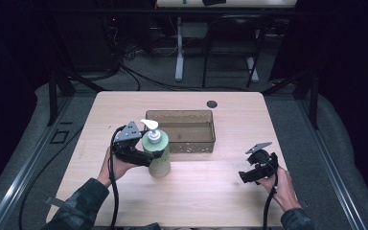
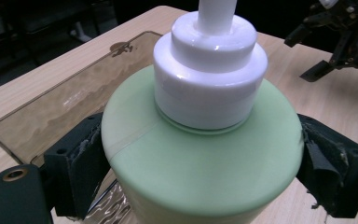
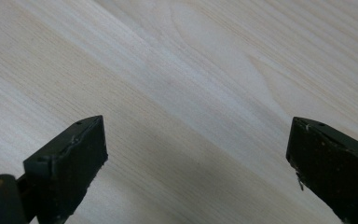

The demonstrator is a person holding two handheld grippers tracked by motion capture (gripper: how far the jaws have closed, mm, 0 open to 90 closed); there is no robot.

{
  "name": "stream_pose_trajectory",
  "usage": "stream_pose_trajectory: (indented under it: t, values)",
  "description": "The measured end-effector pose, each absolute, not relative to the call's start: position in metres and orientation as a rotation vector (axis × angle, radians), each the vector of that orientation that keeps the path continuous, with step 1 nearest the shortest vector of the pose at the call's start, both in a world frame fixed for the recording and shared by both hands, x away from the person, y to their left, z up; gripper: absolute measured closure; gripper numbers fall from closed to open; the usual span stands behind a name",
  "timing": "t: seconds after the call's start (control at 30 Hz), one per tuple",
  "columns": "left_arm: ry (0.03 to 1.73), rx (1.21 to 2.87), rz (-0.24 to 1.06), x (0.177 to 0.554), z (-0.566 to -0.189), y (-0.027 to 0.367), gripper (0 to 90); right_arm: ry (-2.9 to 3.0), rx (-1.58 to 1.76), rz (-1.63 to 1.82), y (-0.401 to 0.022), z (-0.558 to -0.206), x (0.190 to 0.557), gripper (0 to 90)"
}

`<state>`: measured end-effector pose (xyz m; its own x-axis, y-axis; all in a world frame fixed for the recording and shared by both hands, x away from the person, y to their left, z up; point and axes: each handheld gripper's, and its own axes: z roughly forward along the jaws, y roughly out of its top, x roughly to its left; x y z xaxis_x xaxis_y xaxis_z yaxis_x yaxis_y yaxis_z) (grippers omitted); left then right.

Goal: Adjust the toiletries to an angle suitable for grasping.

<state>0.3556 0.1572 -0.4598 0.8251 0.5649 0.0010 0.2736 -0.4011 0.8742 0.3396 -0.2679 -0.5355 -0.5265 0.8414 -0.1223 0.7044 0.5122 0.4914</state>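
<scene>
Item 1. Green pump bottle (image 1: 158,155): pale green body, white collar and white pump head. Stands upright on the table (image 1: 206,191), just in front of the near left corner of the tray.

Item 2. Tray (image 1: 191,146): shallow, rectangular, translucent brown, the landmark for this entry. It sits at the middle of the table. A small dark round hole (image 1: 212,104) in the tabletop lies just beyond its far right corner.

Item 3. Left tongs (image 1: 151,157): held in the person's left hand (image 1: 115,165), in front of the tray's left end. They reach in level from the bottle's left side. In the left gripper view the two black jaws stand wide, one on each flank of the green body just under its shoulder, and both pads (image 2: 86,158) press against it. The grip is closed on the green pump bottle.

Item 4. Right tongs (image 1: 243,178): held in the person's right hand (image 1: 280,189), in front of and to the right of the tray's right end, well apart from the bottle. In the right gripper view the jaws stand wide apart over bare wood, with nothing between them. A grey three-cornered plate (image 1: 258,147) sits on top and a black cable (image 1: 270,206) trails toward the near table edge.
</scene>
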Motion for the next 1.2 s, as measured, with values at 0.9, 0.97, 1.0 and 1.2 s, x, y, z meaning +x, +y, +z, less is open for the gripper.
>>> stream_pose_trajectory:
  t: [0.9,0.97,1.0,1.2]
  values:
    - [0.977,1.850,0.623,0.321,-0.465,0.119,12.2,2.410,1.274,0.539,-0.266,-0.535,0.339,5.2]
    - [0.968,1.852,0.606,0.323,-0.465,0.122,12.0,2.411,1.274,0.537,-0.266,-0.535,0.339,5.2]
    - [0.962,1.859,0.596,0.324,-0.464,0.124,11.9,2.410,1.275,0.538,-0.266,-0.535,0.339,5.2]
    - [0.913,1.883,0.539,0.327,-0.462,0.133,8.7,2.416,1.270,0.538,-0.266,-0.535,0.339,5.2]
